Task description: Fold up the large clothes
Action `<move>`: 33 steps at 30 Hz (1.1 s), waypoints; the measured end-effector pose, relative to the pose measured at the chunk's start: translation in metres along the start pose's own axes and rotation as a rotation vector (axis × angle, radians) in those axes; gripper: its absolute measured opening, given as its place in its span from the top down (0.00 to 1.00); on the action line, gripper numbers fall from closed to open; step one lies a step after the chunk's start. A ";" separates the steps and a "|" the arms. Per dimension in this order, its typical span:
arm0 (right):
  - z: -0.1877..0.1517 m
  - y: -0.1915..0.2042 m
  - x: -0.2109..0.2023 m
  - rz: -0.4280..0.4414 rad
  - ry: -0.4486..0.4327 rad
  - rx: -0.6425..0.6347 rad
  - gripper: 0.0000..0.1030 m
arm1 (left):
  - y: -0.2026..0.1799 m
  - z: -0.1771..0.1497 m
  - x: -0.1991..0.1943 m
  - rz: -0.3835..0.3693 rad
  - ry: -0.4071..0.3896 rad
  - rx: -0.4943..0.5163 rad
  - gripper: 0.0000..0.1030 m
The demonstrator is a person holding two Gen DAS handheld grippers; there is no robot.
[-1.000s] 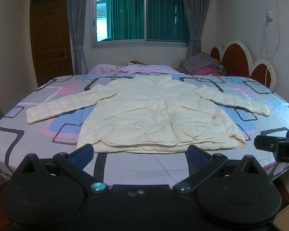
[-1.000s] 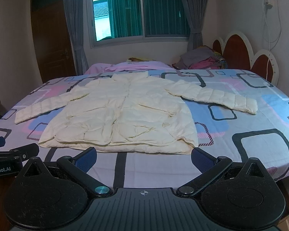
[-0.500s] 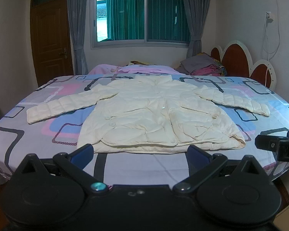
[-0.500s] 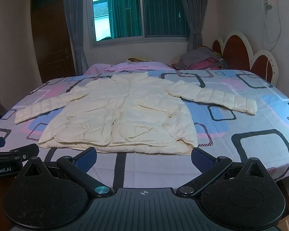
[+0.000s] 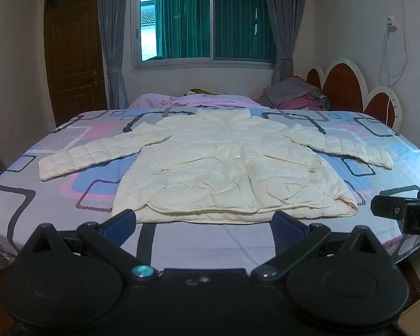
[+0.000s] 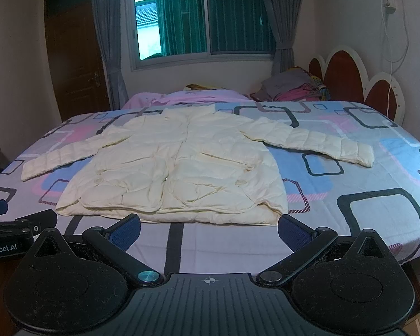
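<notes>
Cream jacket [image 5: 232,165] flat on bed [image 5: 56,196], 12 o'clock of left gripper [image 5: 204,224] and right gripper [image 6: 208,228], 2 tongs apart, empty.

The bed [image 5: 56,204] is covered by a sheet [image 6: 378,210] printed with dark, pink and blue rounded squares. A cream padded jacket [image 5: 224,173] lies flat on it, front up, hem toward the near edge and collar toward the far side, one sleeve spread to the left and one to the right. At the far edge lies a pink blanket [image 5: 182,100], and at the far right a pile of folded clothes [image 5: 294,95] sits beside the headboard [image 6: 350,78].
</notes>
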State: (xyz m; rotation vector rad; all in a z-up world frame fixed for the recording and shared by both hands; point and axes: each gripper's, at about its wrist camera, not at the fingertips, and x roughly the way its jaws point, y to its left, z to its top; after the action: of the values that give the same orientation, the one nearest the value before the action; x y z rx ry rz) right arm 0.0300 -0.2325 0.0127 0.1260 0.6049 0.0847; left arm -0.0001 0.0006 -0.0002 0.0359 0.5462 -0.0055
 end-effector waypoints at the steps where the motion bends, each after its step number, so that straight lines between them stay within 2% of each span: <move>1: 0.000 0.000 0.000 0.000 0.000 0.001 0.00 | 0.000 0.000 0.000 -0.001 0.000 0.000 0.00; 33: 0.001 -0.003 0.000 0.014 0.001 -0.005 0.00 | -0.003 0.002 0.002 0.003 -0.002 0.001 0.00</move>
State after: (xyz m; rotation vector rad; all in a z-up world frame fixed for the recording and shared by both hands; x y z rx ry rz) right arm 0.0307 -0.2361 0.0134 0.1256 0.6046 0.0994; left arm 0.0021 -0.0028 0.0005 0.0376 0.5441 -0.0029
